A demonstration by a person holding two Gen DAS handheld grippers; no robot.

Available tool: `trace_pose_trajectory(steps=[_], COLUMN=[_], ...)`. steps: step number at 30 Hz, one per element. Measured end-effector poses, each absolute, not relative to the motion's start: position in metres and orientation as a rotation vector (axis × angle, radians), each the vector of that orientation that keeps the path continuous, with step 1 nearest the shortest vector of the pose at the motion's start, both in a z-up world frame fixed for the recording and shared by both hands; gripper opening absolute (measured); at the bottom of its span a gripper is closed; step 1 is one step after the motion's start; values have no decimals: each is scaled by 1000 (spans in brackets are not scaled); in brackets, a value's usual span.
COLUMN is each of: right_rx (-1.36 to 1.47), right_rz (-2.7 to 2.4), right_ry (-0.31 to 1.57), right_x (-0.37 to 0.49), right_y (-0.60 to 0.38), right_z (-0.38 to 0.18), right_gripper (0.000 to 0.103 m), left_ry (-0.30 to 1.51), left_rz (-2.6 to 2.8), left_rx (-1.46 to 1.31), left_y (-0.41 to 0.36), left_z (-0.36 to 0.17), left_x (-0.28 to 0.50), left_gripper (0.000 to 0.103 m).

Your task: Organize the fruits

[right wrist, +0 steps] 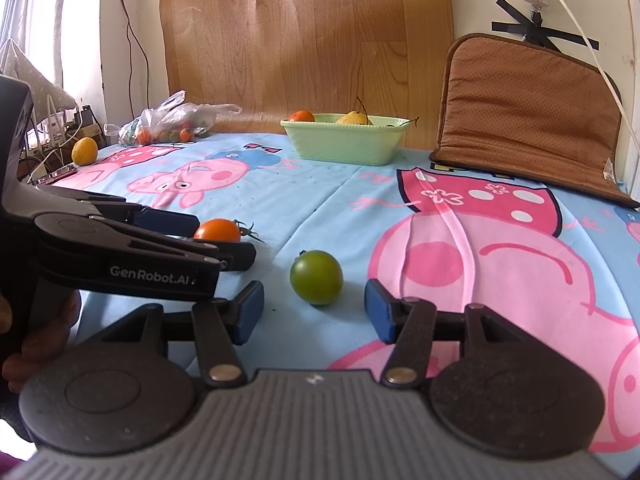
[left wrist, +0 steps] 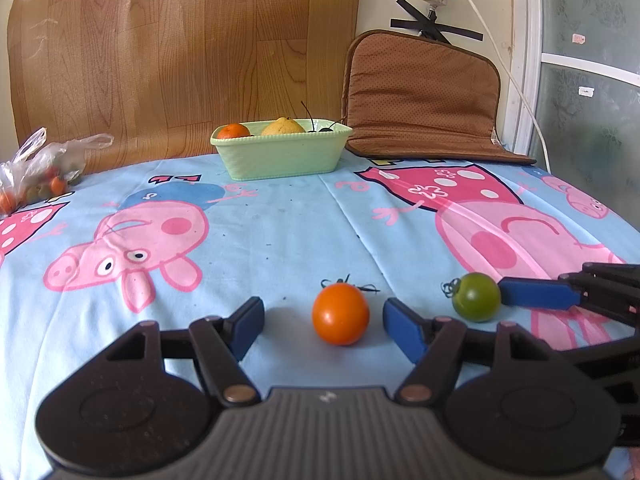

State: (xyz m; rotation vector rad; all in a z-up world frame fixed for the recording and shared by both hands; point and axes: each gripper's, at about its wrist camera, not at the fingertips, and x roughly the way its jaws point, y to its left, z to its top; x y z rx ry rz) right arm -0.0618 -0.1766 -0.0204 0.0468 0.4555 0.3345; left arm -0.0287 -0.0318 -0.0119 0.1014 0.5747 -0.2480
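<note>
An orange tomato (left wrist: 340, 314) lies on the cartoon tablecloth between the open fingers of my left gripper (left wrist: 323, 320), untouched by either pad. A green tomato (right wrist: 316, 277) lies between the open fingers of my right gripper (right wrist: 314, 312). The green tomato also shows in the left wrist view (left wrist: 476, 297), with a blue right fingertip (left wrist: 538, 294) beside it. The orange tomato shows in the right wrist view (right wrist: 218, 231) behind the left gripper's fingers (right wrist: 168, 220). A pale green basket (left wrist: 280, 151) at the back holds an orange fruit (left wrist: 233, 131) and a yellow fruit (left wrist: 283, 126).
A plastic bag of small tomatoes (left wrist: 38, 178) lies at the back left. A brown cushion (left wrist: 424, 96) leans against the wall at the back right. A yellow fruit (right wrist: 84, 151) sits at the table's far left edge. A wood-pattern sheet (left wrist: 180, 52) stands behind the basket.
</note>
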Motion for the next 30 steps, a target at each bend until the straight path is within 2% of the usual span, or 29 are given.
trace_pose_trajectory(steps=[30], right_rx=[47], right_rz=[336], right_ry=[456], right_x=[-62], right_y=[-178], right_z=[-20], right_gripper=[60], left_ry=[573], left_rz=[-251], left_rx=[94], left_y=[-31], left_z=[-11], left_x=[-29], left_gripper=[67])
